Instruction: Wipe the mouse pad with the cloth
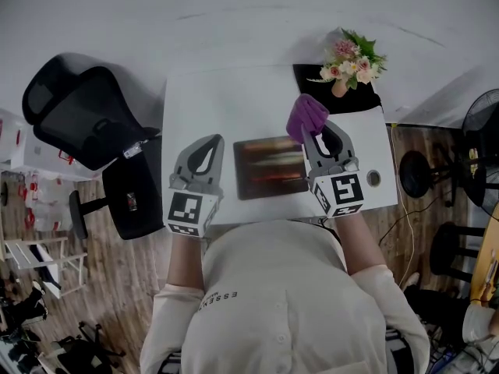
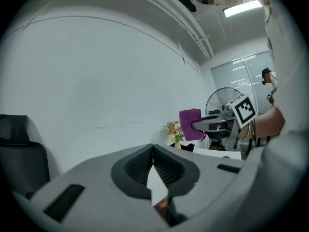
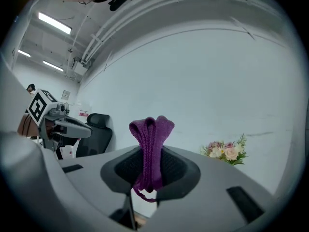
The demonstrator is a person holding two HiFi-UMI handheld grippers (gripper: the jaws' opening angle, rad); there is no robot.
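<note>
Fingers (image 3: 179,167) of right gripper (image 3: 151,154) clamped on folded purple cloth (image 1: 306,116) | left gripper (image 2: 153,148) jaws pressed together, nothing between | mouse pad (image 1: 270,167) flat on white table (image 1: 234,107) between both grippers, cloth at its far right corner | flowers (image 1: 352,59) beyond

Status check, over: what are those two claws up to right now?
Right claw shut on purple cloth, at far right corner of mouse pad. Left claw shut, empty. Flowers behind, not blocking.
</note>
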